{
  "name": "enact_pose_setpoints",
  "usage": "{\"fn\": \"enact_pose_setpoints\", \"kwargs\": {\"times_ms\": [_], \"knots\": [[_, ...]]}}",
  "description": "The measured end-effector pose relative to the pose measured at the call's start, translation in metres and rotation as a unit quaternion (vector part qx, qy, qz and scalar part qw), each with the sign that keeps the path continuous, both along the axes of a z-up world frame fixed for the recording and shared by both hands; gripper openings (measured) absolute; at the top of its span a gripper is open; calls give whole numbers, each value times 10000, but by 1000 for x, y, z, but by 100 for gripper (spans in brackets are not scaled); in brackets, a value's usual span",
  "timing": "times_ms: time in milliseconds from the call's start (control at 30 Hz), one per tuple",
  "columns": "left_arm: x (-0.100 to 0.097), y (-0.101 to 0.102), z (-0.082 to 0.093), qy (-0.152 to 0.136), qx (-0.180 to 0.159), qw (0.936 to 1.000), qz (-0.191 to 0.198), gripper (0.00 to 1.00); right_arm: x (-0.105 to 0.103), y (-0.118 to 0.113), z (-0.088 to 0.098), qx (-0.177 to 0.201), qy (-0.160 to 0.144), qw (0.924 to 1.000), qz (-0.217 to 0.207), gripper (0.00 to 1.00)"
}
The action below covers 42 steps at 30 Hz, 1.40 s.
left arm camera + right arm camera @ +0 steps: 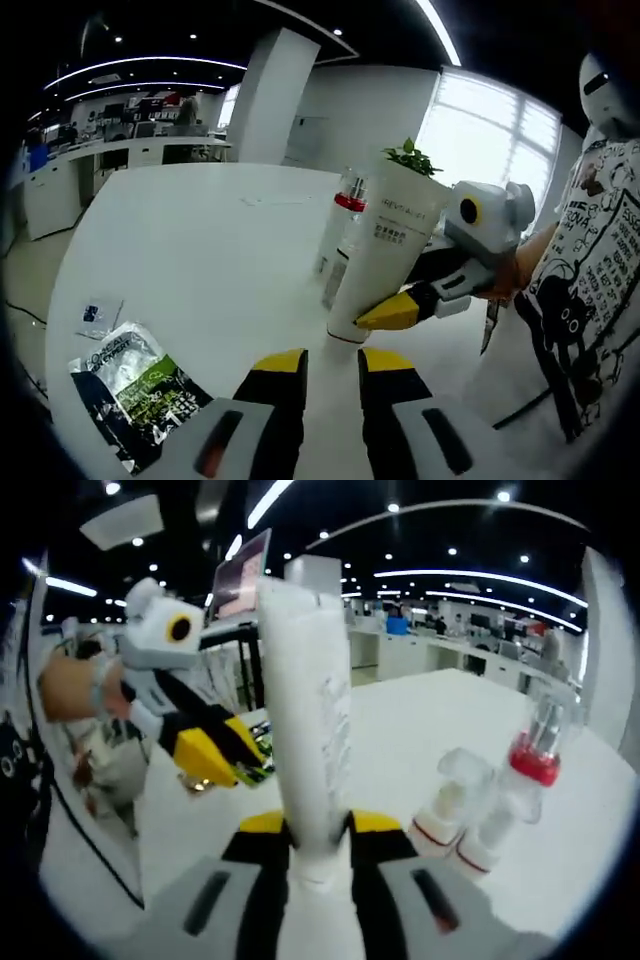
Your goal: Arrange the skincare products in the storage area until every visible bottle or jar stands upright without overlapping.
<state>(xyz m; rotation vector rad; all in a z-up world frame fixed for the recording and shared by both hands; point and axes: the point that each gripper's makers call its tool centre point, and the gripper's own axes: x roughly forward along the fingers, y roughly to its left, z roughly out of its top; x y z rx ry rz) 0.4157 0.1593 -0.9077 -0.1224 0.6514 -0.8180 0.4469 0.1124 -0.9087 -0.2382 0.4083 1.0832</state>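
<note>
On the white desk (200, 250), toward its right side in the left gripper view, a tall white tube (385, 250) stands cap-down and nearly upright, with the right gripper (400, 312) closed on its lower end just above the cap. The right gripper view shows the same hold from behind: the tube (305, 720) rises between the two yellow-tipped jaws of the right gripper (305, 830), which press on it from both sides.

The left gripper (330, 362) hovers low over the desk just short of the tube, its jaws narrowly apart with nothing between them; in the right gripper view it is the left gripper (205, 755) coming in from the left.

Behind the tube stand a clear bottle with a red band (535, 750) and two small white pump bottles (460, 810), close together. A green-and-white sachet (140, 385) lies flat near the desk's near edge.

The tube looks like soft plastic, light and top-heavy when stood on its cap. A hard squeeze would likely dent it or make it bow, and its smooth skin may slip. The stiff shoulder just above the cap, where it is held now, seems the best place; a grip higher up would probably only flex the wall. It should tip easily once released.
</note>
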Motion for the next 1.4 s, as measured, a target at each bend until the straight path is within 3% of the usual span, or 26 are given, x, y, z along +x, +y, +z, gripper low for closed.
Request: {"fn": "enact_pose_setpoints", "kwargs": {"times_ms": [33, 100, 333, 867, 933, 1100, 1200, 1267, 1400], "knots": [[0, 0, -1, -5, 13, 10000, -35, 21, -5, 2, 0, 33, -6, 9996, 281, 22], [0, -1, -1, -35, 13, 10000, -83, 21, -10, 1, -2, 7, 151, 9990, 431, 20], [0, -3, -5, 49, 0, 9999, -159, 22, -11, 1, -4, -45, 100, 9995, 309, 20], [-8, -17, -22, 209, 80, 9995, -241, 22, -10, -16, -35, -534, 230, 9981, 178, 22], [-8, -20, -25, 233, 87, 9995, -219, 22, -9, -21, -43, -776, 118, 9968, 180, 20], [-6, -30, -34, 272, 162, 9994, -155, 22, -5, -27, -48, -781, 257, 9966, -42, 19], [-1, -37, -39, 231, 235, 9994, -47, 22, 0, -30, -53, -921, 178, 9955, -153, 16], [3, -41, -43, 198, 322, 9993, 54, 22, 2, -30, -55, -1000, 108, 9948, -168, 11], [15, -42, -48, 190, 383, 9980, 457, 21, 4, -27, -54, -985, 112, 9949, -201, 11]]}}
